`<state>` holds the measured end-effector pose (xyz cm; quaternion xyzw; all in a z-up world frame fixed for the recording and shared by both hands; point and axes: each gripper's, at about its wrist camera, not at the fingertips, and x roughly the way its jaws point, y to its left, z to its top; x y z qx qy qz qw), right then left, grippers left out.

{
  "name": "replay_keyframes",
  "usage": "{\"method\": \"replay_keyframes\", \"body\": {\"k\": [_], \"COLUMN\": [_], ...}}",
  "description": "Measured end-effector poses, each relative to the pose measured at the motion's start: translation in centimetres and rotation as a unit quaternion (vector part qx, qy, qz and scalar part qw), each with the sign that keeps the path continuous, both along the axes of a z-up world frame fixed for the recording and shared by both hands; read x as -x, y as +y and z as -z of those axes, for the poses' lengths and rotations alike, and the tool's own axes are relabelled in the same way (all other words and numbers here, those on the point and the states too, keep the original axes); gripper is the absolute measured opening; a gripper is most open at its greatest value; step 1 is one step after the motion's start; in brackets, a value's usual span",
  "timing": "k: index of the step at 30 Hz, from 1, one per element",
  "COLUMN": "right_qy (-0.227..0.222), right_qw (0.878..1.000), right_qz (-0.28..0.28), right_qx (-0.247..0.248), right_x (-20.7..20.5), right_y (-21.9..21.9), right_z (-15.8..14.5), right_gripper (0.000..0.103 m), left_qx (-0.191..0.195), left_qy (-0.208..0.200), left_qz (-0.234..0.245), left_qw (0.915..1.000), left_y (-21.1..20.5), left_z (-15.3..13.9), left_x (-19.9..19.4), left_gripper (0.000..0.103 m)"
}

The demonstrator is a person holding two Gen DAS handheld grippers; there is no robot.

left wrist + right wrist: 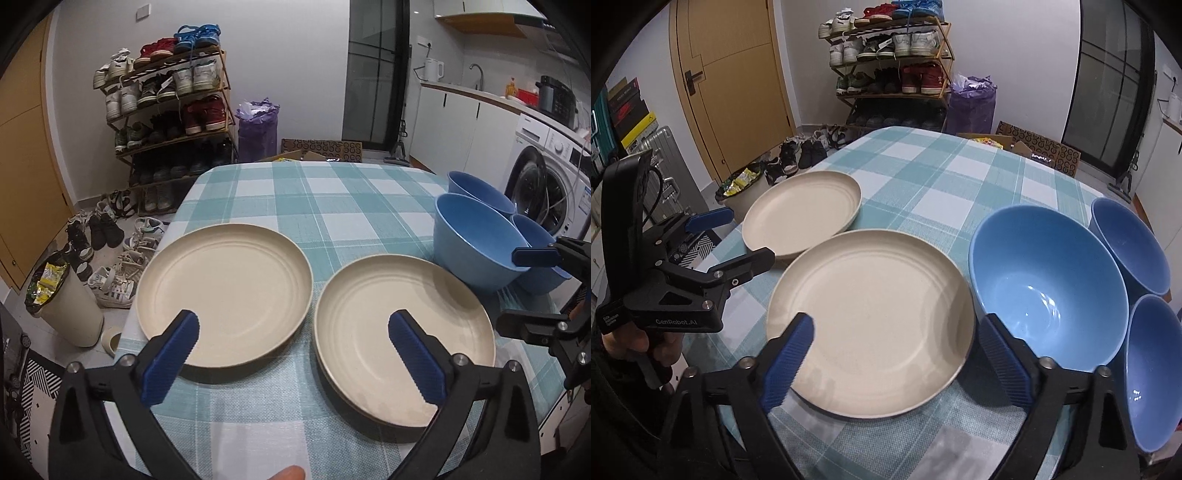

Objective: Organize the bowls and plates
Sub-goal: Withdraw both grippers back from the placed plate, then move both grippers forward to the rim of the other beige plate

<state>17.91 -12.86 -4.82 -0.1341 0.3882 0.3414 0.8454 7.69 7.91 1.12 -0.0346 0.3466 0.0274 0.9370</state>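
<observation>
Two cream plates lie on the checked tablecloth: a left plate [225, 291] [801, 210] and a right plate [402, 332] [875, 317], which looks stacked on another. Three blue bowls stand to the right: a large bowl [476, 243] [1045, 288], a far bowl [480, 192] [1130, 240] and a near small bowl [532, 236] [1152, 369]. My left gripper [293, 350] is open and empty, hovering over the gap between the plates. My right gripper [895, 354] is open and empty over the right plate's near edge; it also shows in the left wrist view [532, 284].
The table [332, 192] has its left edge beside the left plate. On the floor to the left stand a bin [62, 302], loose shoes and a shoe rack [166, 103]. A washing machine [546, 177] and kitchen counter are at the right.
</observation>
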Motion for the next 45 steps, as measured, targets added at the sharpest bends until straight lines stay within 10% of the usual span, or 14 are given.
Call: {"method": "replay_keyframes", "body": {"k": [25, 45], "right_qy": [-0.023, -0.005], "right_qw": [0.998, 0.998], "right_qz": [0.037, 0.016], "right_qx": [-0.053, -0.055], "right_x": [-2.5, -4.3], "right_y": [2.4, 8.7], "right_z": [-4.0, -4.1], "right_gripper": [0.102, 0.102], "left_qx": [0.008, 0.015], "left_qy": [-0.052, -0.015], "left_qz": [-0.064, -0.123], "left_qw": [0.9965, 0.9922], "left_y": [5.2, 9.1], "left_z": [-3.8, -0.7], "left_x": [-0.6, -1.5], "left_gripper": [0.103, 0.103]}}
